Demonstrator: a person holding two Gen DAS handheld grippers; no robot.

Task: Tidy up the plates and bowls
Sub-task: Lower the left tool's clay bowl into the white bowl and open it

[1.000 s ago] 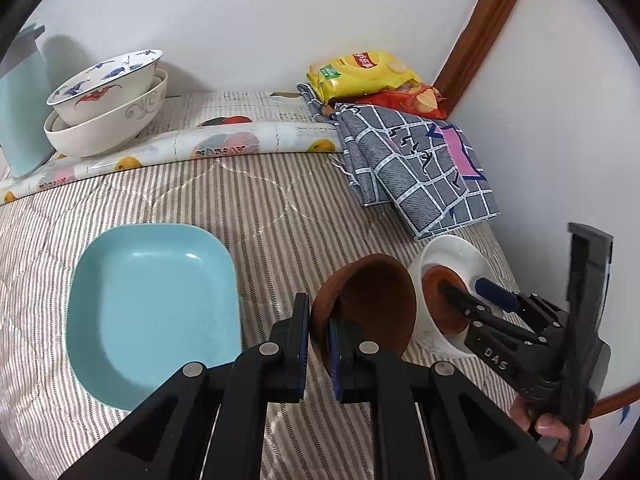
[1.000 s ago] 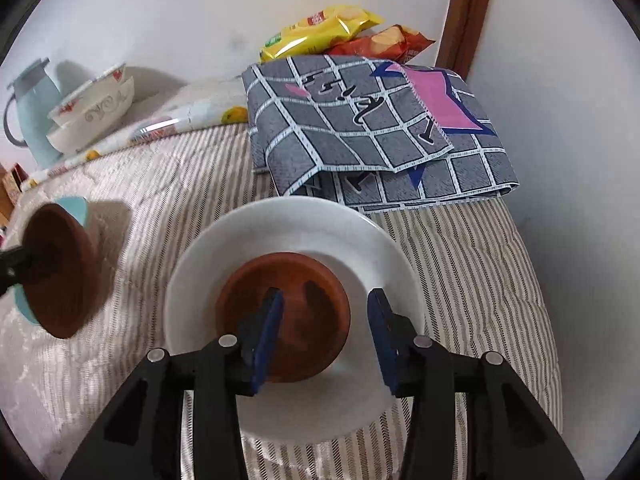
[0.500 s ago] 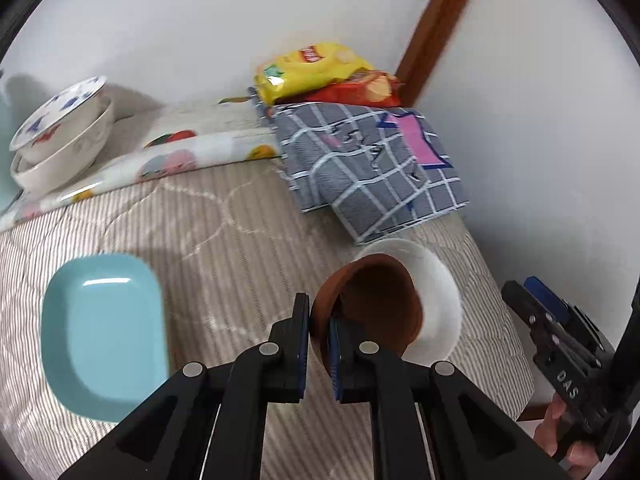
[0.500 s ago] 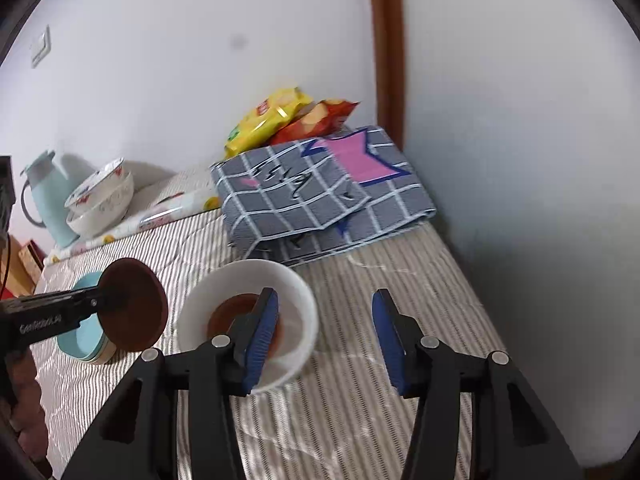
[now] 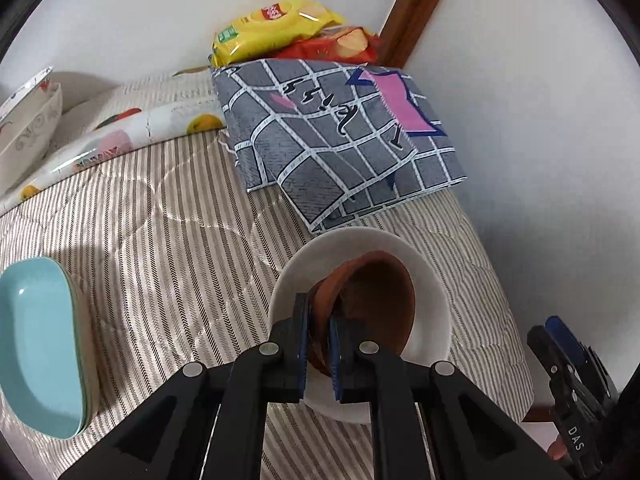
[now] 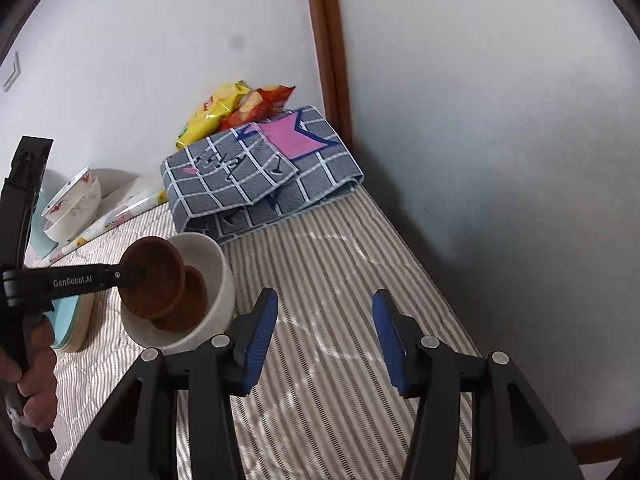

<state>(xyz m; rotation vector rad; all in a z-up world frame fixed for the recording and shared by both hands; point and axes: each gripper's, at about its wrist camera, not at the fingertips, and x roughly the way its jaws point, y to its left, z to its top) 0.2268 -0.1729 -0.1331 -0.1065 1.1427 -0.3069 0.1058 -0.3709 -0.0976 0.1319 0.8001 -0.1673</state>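
My left gripper [image 5: 320, 344] is shut on the rim of a brown bowl [image 5: 376, 304] and holds it tilted inside a white bowl [image 5: 432, 280] on the striped bed. The right wrist view shows the held brown bowl [image 6: 154, 276] above a second brown bowl [image 6: 192, 300] that lies in the white bowl [image 6: 218, 280]. My right gripper [image 6: 324, 336] is open and empty, pulled back to the right of the white bowl. A stack of light blue plates [image 5: 36, 340] lies at the left.
Two stacked patterned bowls [image 5: 24, 120] stand at the back left. A folded grey checked cloth [image 5: 340, 140] and snack bags [image 5: 280, 24] lie by the back wall. The wall runs close along the bed's right edge [image 6: 420, 260].
My left gripper has carried the brown bowl to the right and down into the white bowl. My right gripper has let go of the inner brown bowl and drawn back and up.
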